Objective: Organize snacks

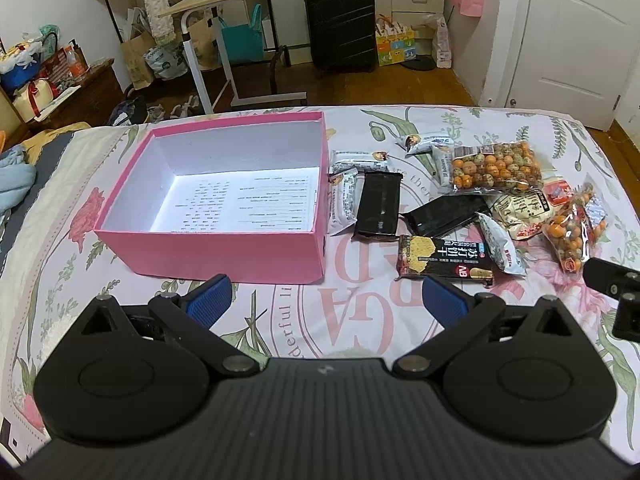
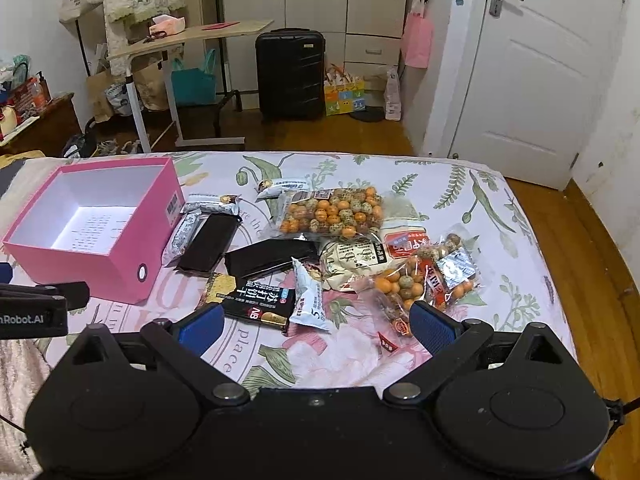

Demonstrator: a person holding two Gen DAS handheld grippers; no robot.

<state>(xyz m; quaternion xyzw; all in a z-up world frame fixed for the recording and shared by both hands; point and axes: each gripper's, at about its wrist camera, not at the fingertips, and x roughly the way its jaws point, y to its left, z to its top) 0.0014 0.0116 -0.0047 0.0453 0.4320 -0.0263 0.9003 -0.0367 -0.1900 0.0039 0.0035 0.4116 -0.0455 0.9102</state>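
Observation:
An empty pink box (image 1: 208, 252) (image 2: 80, 268) with a white inside stands on the floral bedspread, left of a heap of snack packets. The heap holds a black cracker pack (image 1: 444, 263) (image 2: 252, 300), two plain black packets (image 1: 378, 204) (image 2: 208, 242), a clear bag of orange and green balls (image 1: 496, 164) (image 2: 332, 212), a second such bag (image 1: 576, 228) (image 2: 420, 284) and several white wrapped bars (image 1: 342, 196). My left gripper (image 1: 326, 300) hovers open just short of the box and cracker pack. My right gripper (image 2: 316, 324) is open too, near the cracker pack and the second ball bag.
The bed's far edge (image 2: 320, 154) drops to a wooden floor. Beyond it stand a black suitcase (image 2: 290, 74), a rolling side table (image 2: 188, 36) with bags under it, and a white door (image 2: 536, 80) at the right. The bed's right edge (image 2: 560, 280) is close.

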